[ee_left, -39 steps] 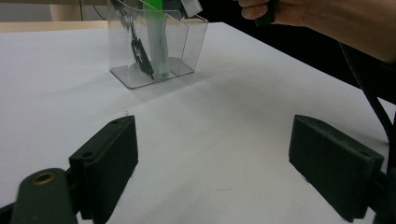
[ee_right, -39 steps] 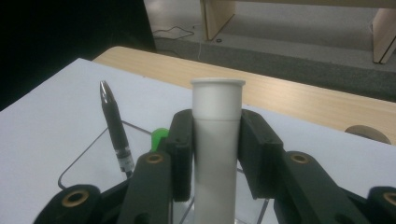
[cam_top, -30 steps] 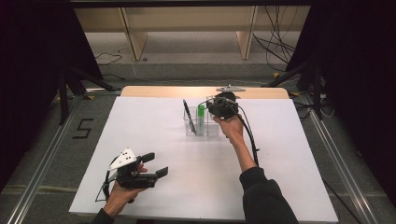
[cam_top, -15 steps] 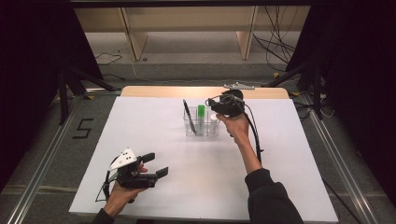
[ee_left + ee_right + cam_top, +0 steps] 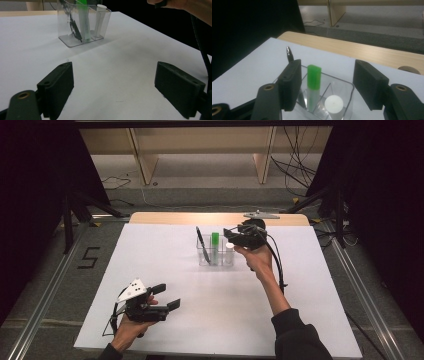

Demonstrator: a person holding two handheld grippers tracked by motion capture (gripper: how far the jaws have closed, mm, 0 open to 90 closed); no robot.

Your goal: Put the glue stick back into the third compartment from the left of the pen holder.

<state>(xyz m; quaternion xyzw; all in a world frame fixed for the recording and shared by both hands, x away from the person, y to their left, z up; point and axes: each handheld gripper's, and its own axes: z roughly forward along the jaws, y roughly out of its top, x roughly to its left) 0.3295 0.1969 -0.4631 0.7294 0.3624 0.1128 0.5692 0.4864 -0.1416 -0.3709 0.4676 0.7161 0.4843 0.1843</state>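
In the upper middle of the high view, toward the far edge of the white table [image 5: 150, 270], stands a clear plastic holder [image 5: 215, 256] divided into compartments. It holds three things upright: a black pen [image 5: 200, 241] leaning at its left end, a marker with a green cap [image 5: 214, 242] in the middle, and a white capped tube [image 5: 229, 251] in the right-hand compartment. In the right gripper view the green cap and the round white top show between the two black jaws, which touch neither. The right gripper [image 5: 235, 236] hovers just right of the holder, above the tube; its jaws have just been opening and grip nothing. At the lower left of the high view the left gripper [image 5: 167, 296] rests low over the table, well apart from the holder, jaws spread wide and empty.
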